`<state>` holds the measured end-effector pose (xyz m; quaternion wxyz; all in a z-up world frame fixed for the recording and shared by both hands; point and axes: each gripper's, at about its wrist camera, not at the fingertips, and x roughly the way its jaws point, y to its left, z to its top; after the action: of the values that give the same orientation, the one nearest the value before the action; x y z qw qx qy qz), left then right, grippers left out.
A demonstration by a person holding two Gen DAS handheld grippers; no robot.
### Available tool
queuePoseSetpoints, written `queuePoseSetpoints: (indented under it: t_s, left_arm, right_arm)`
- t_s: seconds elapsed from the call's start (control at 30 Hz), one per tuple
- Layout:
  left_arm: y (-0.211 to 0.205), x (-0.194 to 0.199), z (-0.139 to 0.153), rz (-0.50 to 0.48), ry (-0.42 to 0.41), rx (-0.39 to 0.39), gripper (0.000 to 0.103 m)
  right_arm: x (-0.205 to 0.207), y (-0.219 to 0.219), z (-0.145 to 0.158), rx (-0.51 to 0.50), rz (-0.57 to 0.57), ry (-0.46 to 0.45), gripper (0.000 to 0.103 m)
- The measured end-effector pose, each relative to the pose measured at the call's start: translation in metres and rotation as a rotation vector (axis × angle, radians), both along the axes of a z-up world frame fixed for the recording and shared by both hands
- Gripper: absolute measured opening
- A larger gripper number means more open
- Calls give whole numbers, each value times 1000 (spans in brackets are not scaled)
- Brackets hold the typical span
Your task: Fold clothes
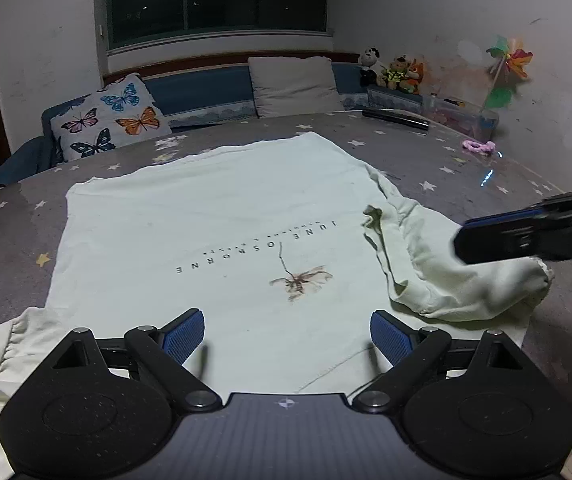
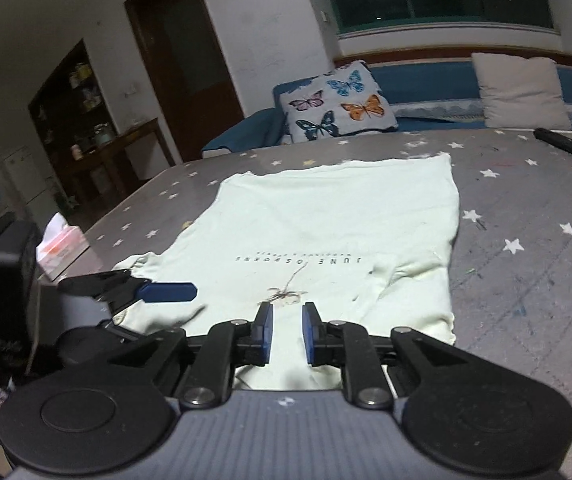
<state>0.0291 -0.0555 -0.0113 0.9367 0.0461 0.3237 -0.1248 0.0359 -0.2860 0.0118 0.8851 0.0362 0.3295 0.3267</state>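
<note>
Pale green printed T-shirt (image 1: 214,220) flat on grey star-patterned worktop (image 1: 426,160), right sleeve folded inward. Left tool (image 1: 286,336) above collar end, blue pads wide apart, empty. Right wrist view: right tool (image 2: 287,330) over shirt, pads narrowly apart, gripping nothing.

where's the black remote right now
The black remote lies at the far right of the star-print table, beyond the pale shirt, near the grey cushion.
</note>
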Motion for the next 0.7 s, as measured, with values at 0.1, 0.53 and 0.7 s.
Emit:
queuePoseSetpoints:
  t_s: [0.1, 0.53, 0.7]
  left_arm:
    - [1, 0, 2, 5, -5, -7, 93]
    - [-37, 12, 14, -70, -36, -3, 82]
    - [-50, 16, 15, -112, -41, -17, 59]
  right_arm:
    - [-2, -14, 2, -8, -44, -10, 25]
    - [-2, -57, -34, -150, -158, 93, 25]
    - [3, -60, -23, -134, -165, 59, 25]
